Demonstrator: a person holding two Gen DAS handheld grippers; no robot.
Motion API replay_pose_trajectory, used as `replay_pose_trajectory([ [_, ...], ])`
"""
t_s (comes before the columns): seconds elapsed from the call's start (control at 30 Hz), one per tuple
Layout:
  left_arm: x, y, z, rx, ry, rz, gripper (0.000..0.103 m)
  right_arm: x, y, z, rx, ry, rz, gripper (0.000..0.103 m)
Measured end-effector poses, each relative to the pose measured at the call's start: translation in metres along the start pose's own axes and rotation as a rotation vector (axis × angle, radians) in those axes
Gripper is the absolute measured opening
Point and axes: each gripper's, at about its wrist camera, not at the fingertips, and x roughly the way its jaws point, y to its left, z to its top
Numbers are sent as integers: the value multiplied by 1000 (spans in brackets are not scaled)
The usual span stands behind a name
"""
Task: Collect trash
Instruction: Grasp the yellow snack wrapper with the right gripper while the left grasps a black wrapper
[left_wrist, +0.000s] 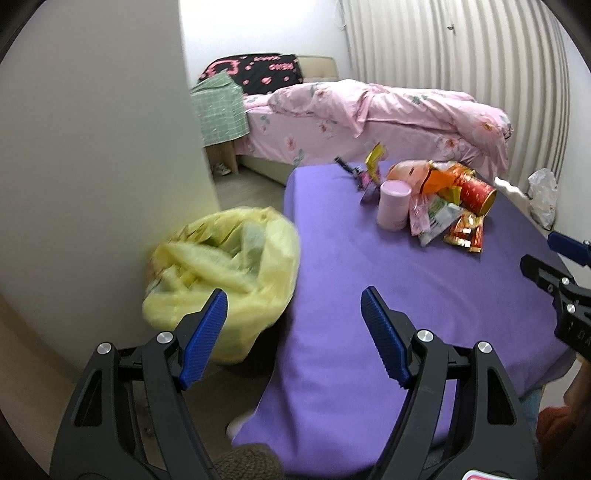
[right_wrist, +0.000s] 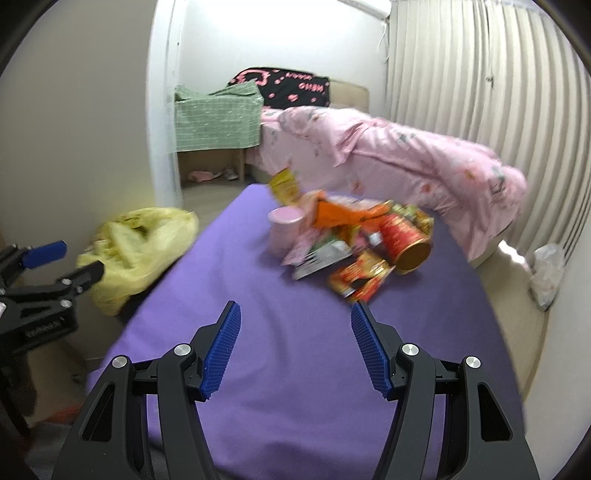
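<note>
A pile of trash lies on the far part of the purple table (left_wrist: 369, 280): a pink tub (left_wrist: 393, 205), a red can (left_wrist: 476, 195) on its side, an orange wrapper (left_wrist: 439, 177), and red-gold packets (left_wrist: 465, 230). The same pile shows in the right wrist view, with the pink tub (right_wrist: 284, 229) and red can (right_wrist: 406, 240). A yellow trash bag (left_wrist: 225, 273) stands open on the floor left of the table (right_wrist: 295, 350). My left gripper (left_wrist: 295, 321) is open and empty over the table's left edge. My right gripper (right_wrist: 295, 325) is open and empty, short of the pile.
A bed with a pink quilt (left_wrist: 388, 110) stands behind the table. A white wall (left_wrist: 92, 147) is at the left. A green-covered stand (right_wrist: 218, 118) is by the bed. A white plastic bag (right_wrist: 546, 273) lies on the floor at the right, near the curtains (right_wrist: 498, 92).
</note>
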Motion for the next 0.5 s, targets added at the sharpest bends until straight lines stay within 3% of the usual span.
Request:
replay_pose_trajectory([
  [0.1,22,-9,16,9,-9,-75,71,16,-28,8,18,3,-37,59],
  [0.27,65,-30,55,29,-71,-278,71,59,-72,23,61,58,-43,59],
  [0.43,119,-46,113,7,-86,-409,80,96,-122,42,80,66,-112,59],
  [0.5,144,-49,131,-17,-61,-413,80,114,-139,49,79,72,-119,59],
])
